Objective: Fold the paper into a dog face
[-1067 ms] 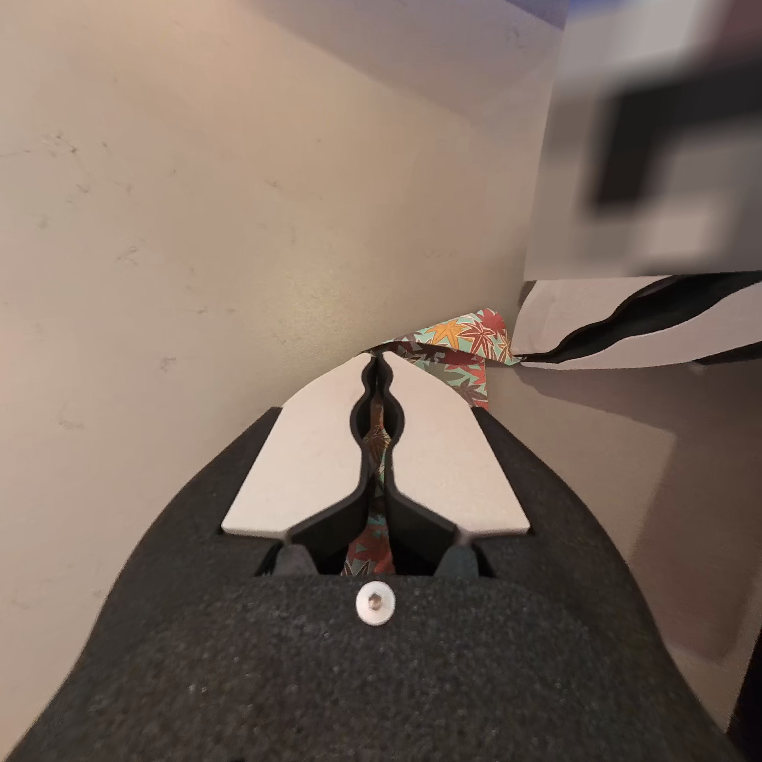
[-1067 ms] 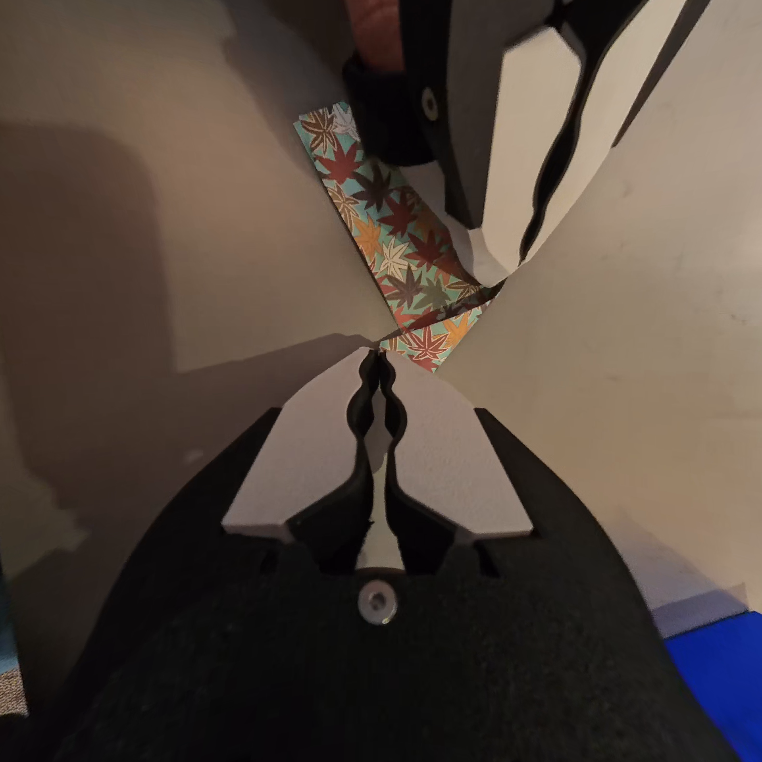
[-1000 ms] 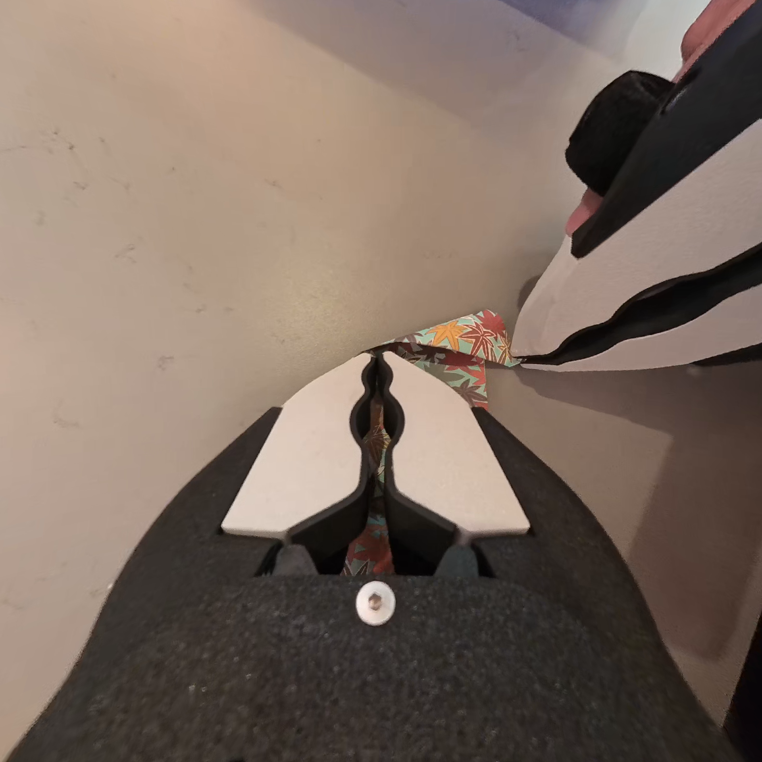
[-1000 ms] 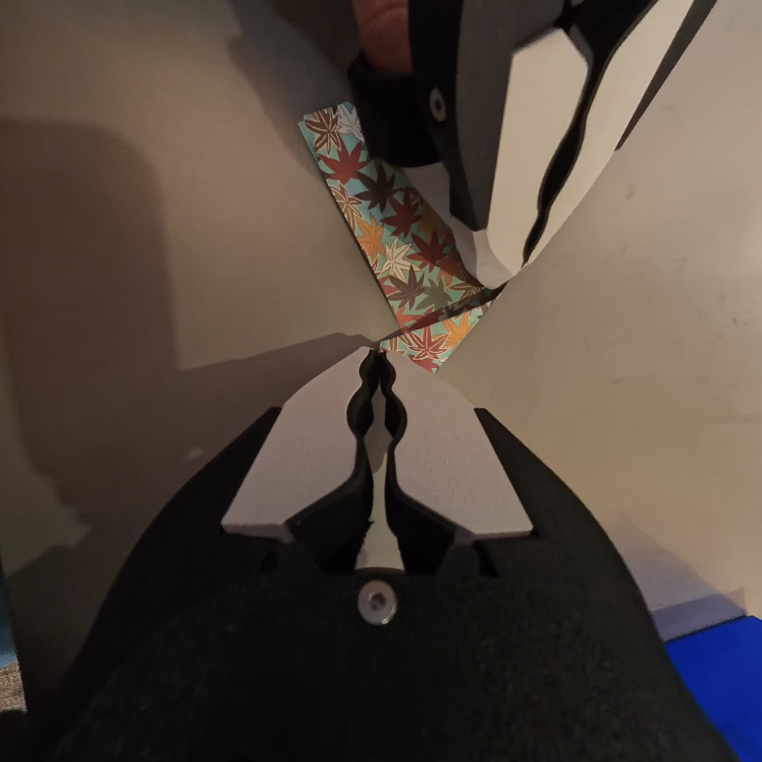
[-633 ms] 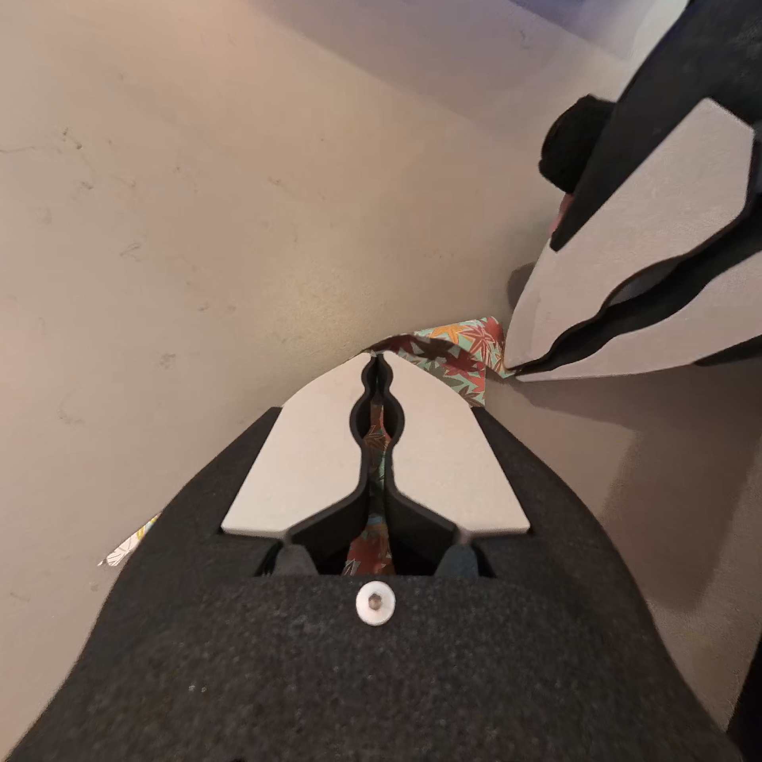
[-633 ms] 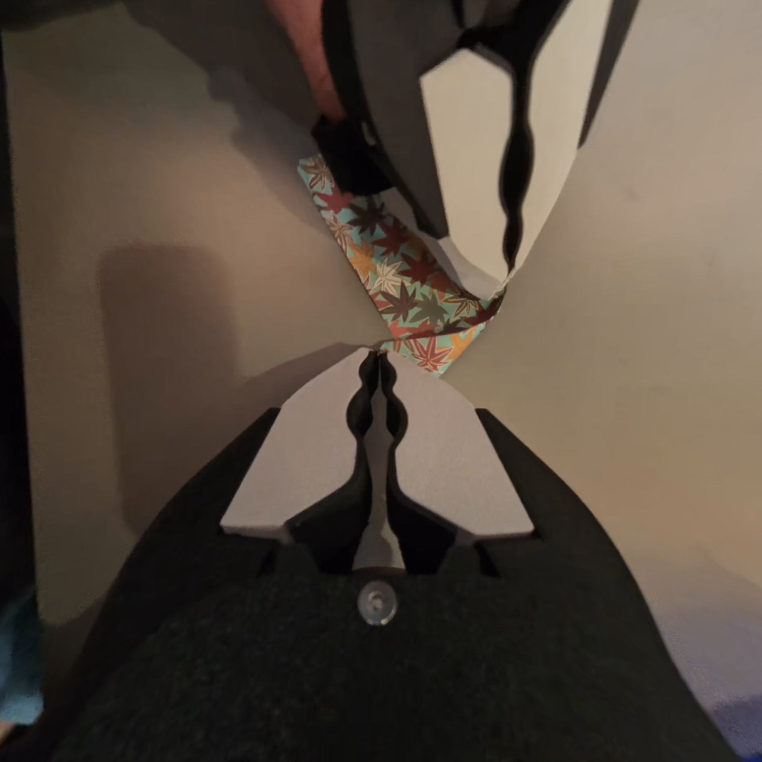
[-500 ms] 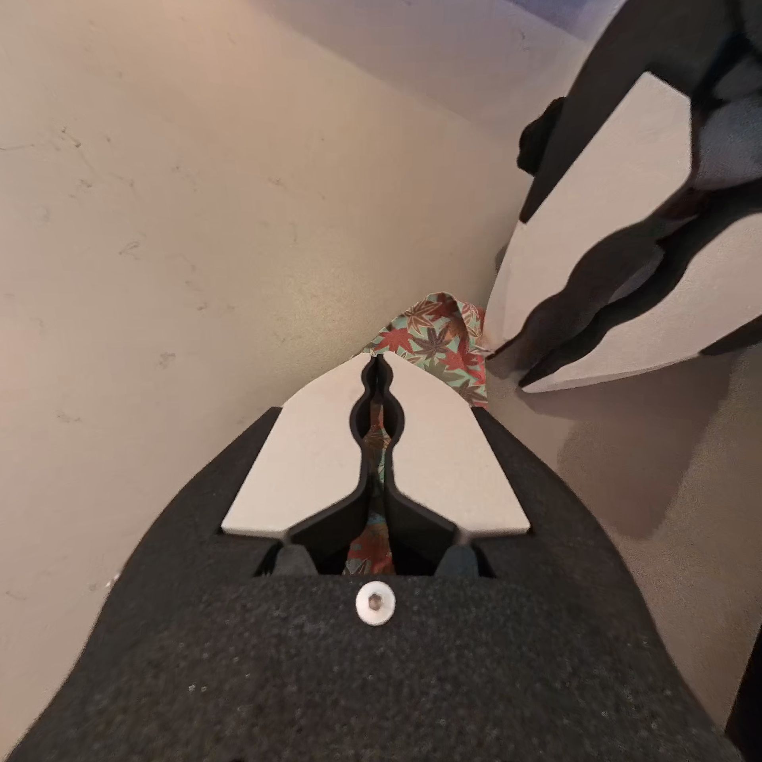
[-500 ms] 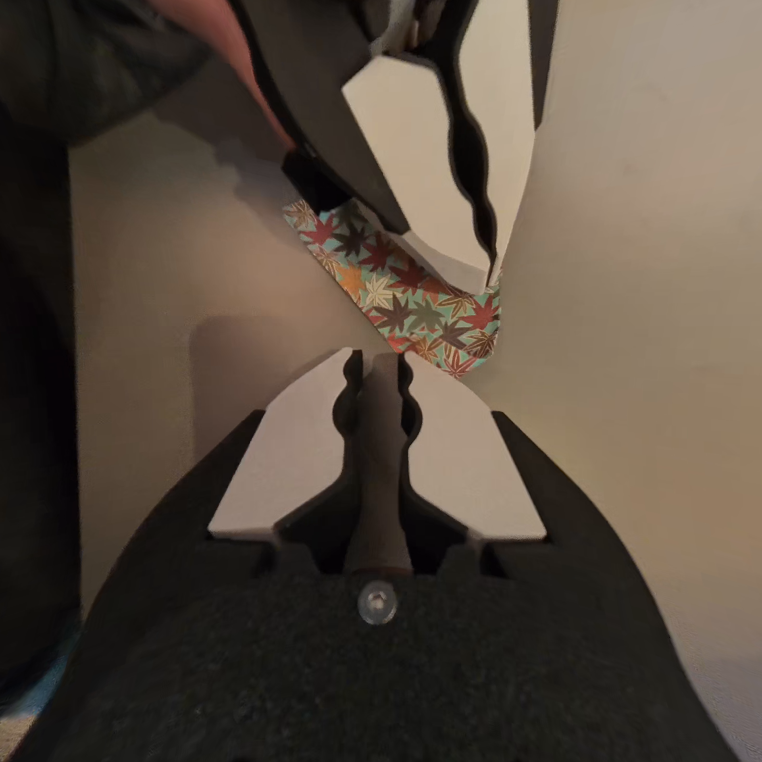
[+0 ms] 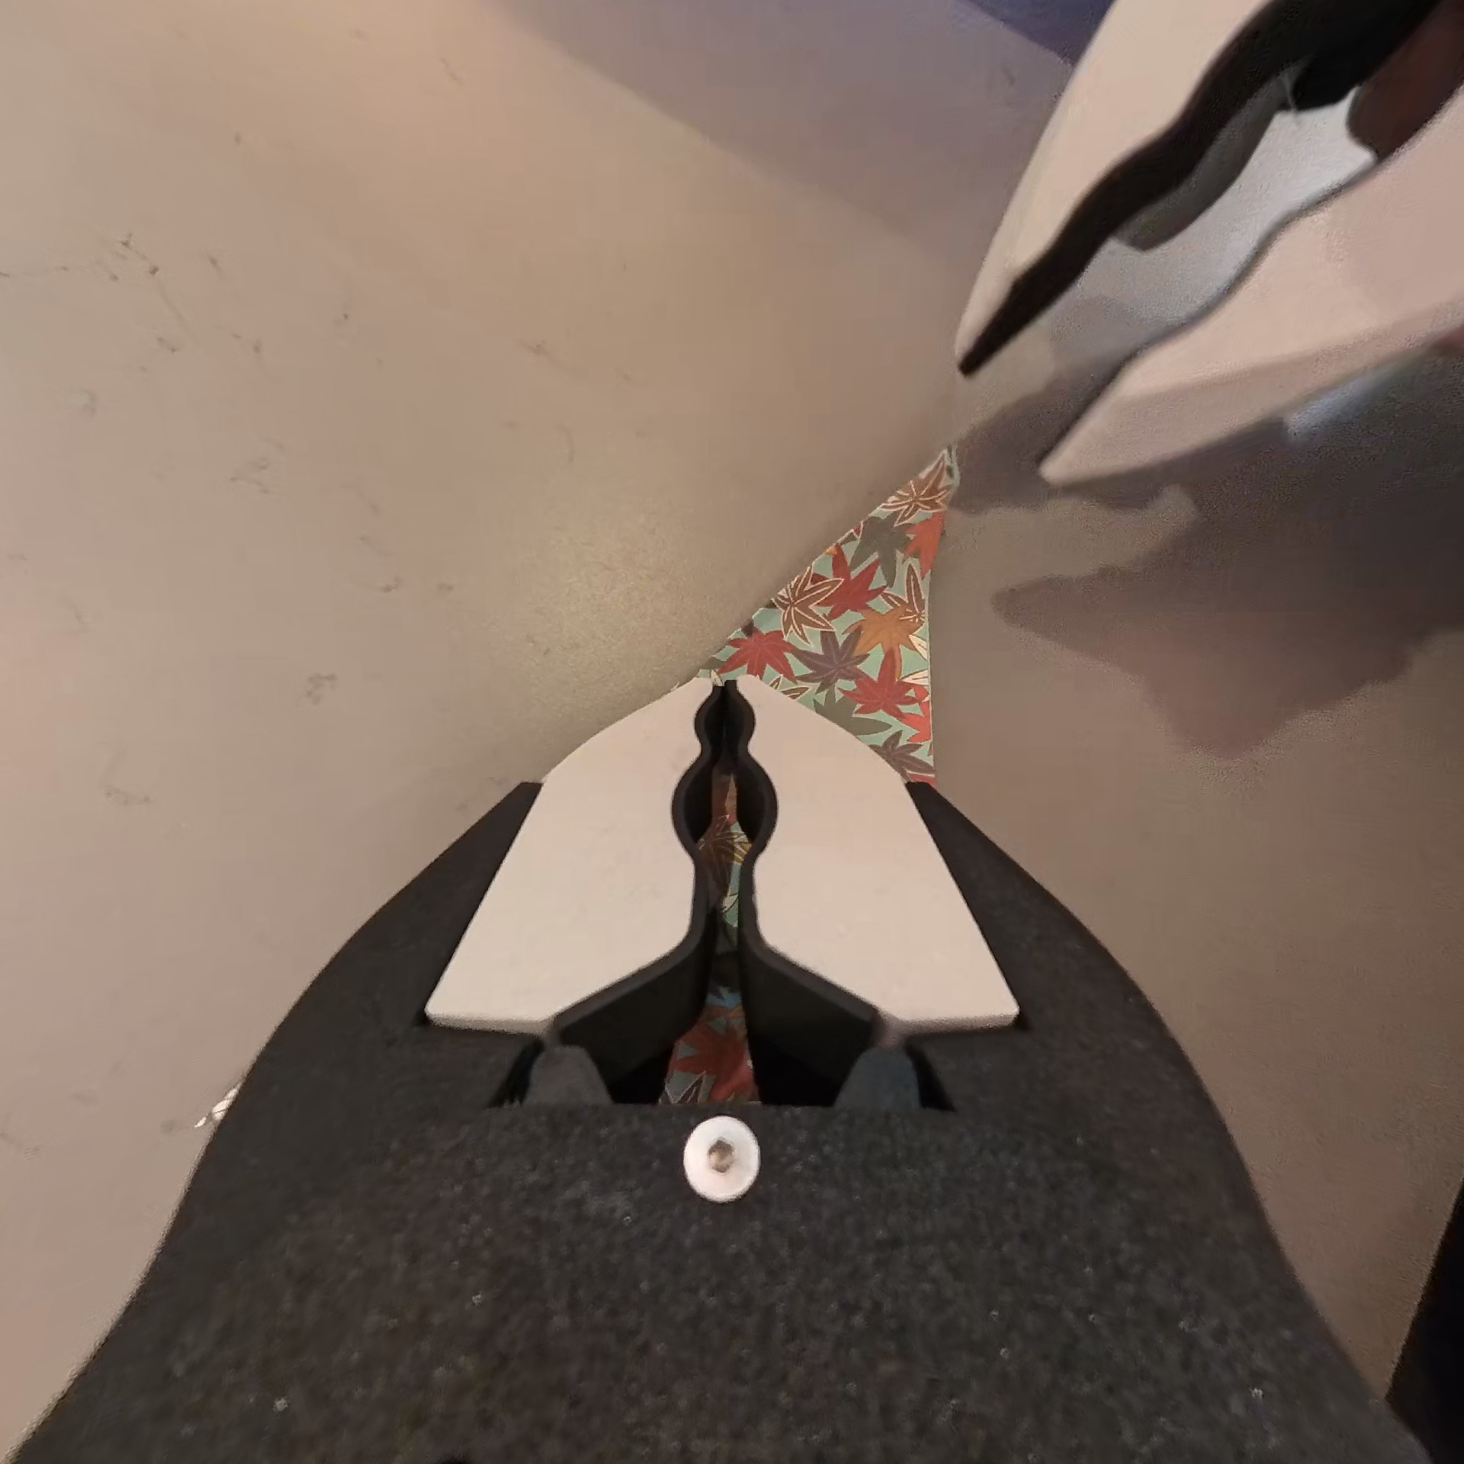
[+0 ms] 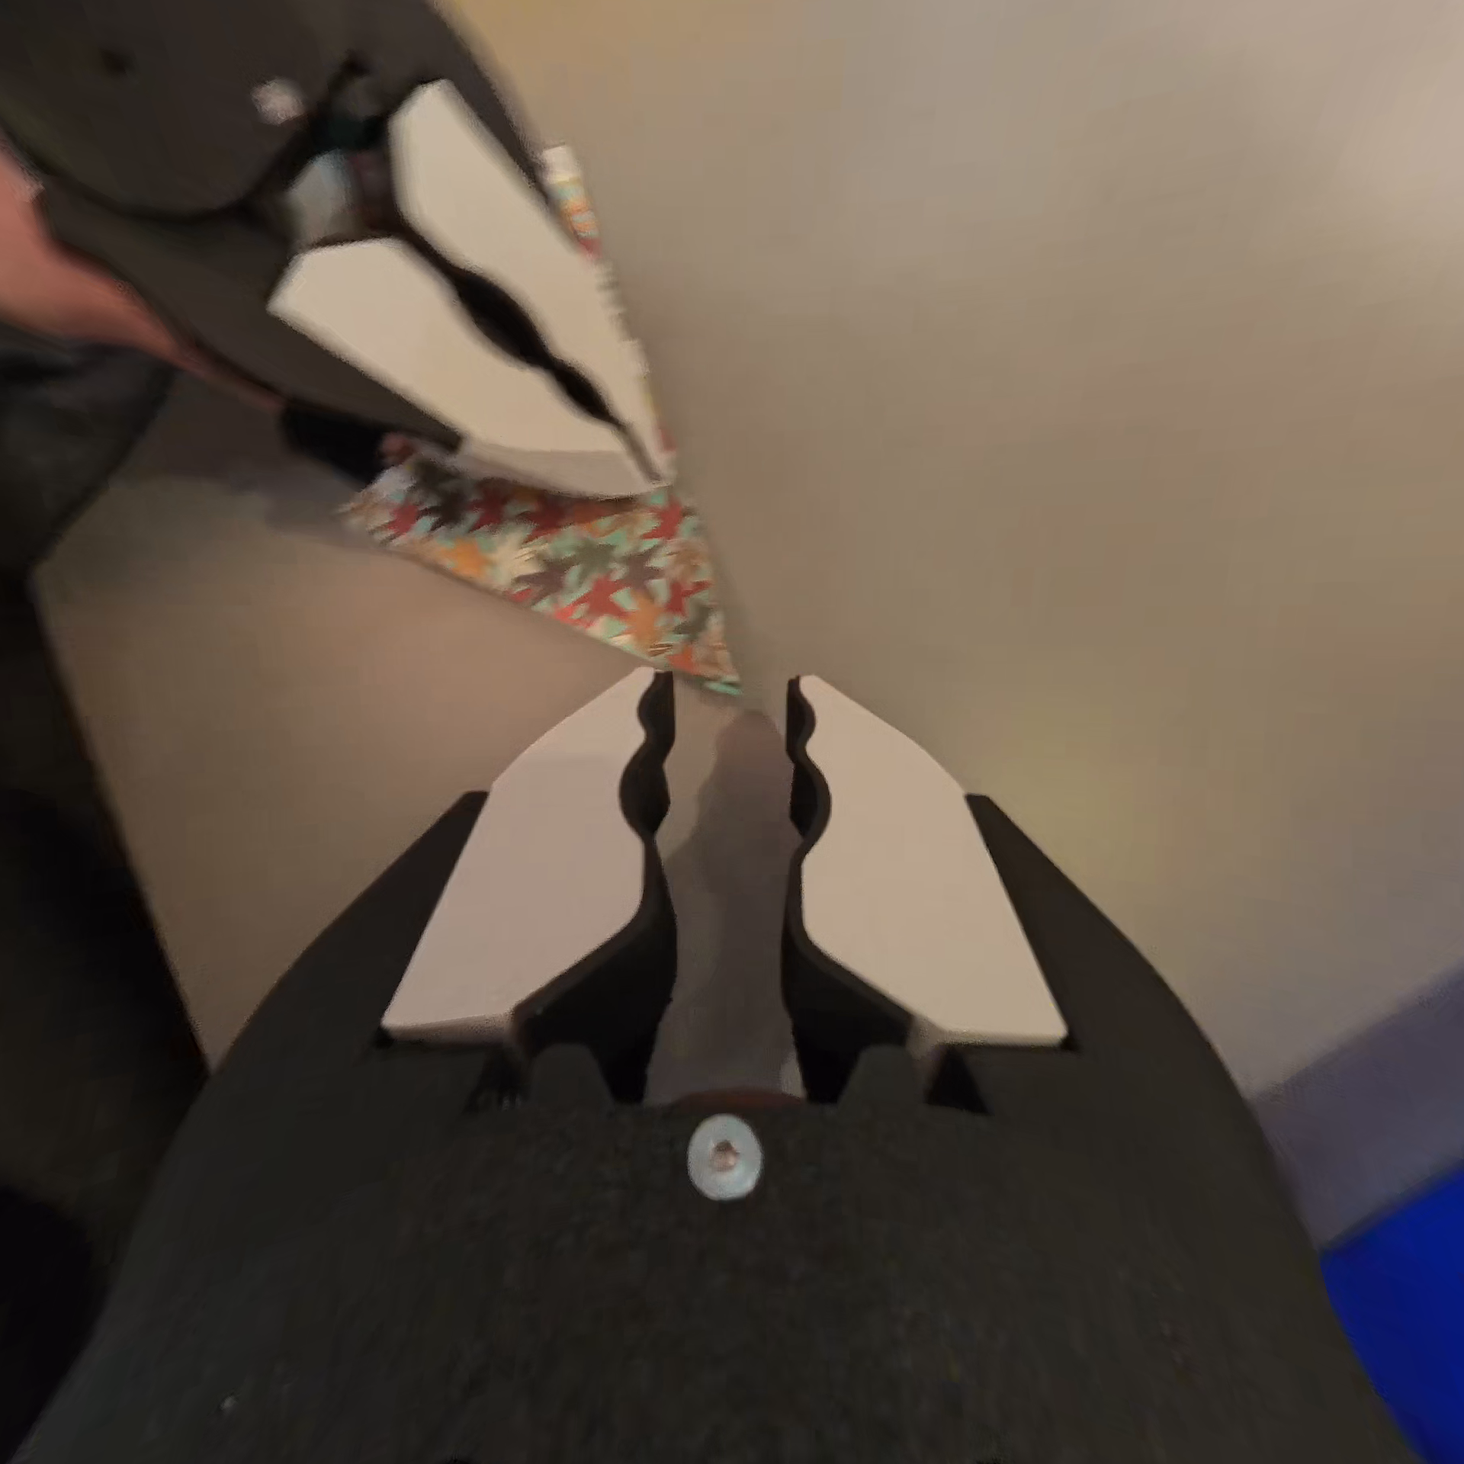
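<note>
The paper is a folded piece printed with red, orange and brown leaves on teal, and it lies on the beige table. My left gripper is shut on the paper, which shows in the slot between its fingers and fans out ahead to the right. My right gripper is open and empty, its tips just short of the paper's near corner. In the right wrist view the left gripper comes in from the upper left over the paper. In the left wrist view the right gripper is blurred at the upper right.
A blue surface lies beyond the table's edge at the lower right of the right wrist view. A person's hand holds the left gripper at the far left. A dark edge borders the table at the right of the left wrist view.
My right gripper, shut at the paper's corner before, has opened and swung away from it. The paper's flap has spread out wider. My left gripper stays shut on the paper.
</note>
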`<move>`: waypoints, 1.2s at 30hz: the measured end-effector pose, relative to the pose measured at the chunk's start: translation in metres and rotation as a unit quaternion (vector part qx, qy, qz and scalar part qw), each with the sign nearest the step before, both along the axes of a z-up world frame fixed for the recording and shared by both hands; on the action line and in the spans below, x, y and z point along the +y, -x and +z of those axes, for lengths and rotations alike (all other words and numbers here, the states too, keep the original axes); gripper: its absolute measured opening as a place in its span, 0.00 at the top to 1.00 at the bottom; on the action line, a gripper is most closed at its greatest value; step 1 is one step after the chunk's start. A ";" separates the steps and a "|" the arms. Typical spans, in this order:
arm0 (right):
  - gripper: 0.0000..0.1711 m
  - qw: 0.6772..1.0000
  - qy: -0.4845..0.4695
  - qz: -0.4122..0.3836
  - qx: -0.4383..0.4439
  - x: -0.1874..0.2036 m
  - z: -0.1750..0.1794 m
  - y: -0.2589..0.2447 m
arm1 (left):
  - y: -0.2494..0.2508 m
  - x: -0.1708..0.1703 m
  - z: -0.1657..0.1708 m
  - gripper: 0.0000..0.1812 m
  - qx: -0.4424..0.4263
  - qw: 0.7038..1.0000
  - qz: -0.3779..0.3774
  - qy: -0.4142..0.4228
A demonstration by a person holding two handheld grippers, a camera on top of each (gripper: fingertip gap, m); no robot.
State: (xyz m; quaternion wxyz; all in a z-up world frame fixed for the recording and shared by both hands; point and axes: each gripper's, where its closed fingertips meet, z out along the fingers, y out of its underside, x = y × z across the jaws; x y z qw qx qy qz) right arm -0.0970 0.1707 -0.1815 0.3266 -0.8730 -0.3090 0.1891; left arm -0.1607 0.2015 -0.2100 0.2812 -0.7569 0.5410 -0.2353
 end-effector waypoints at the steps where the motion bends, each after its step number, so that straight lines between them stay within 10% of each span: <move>1: 0.83 0.999 0.009 -0.038 0.005 0.004 -0.001 -0.003 | 0.000 0.000 0.000 1.00 0.000 1.000 0.002 0.000; 8: 0.86 0.988 0.084 -0.111 0.060 0.008 -0.022 0.009 | 0.000 0.000 0.000 1.00 -0.001 1.000 0.005 -0.003; 36: 1.00 0.989 -0.063 0.082 -0.110 0.025 -0.015 0.012 | -0.013 0.009 0.000 1.00 -0.001 1.000 0.011 0.002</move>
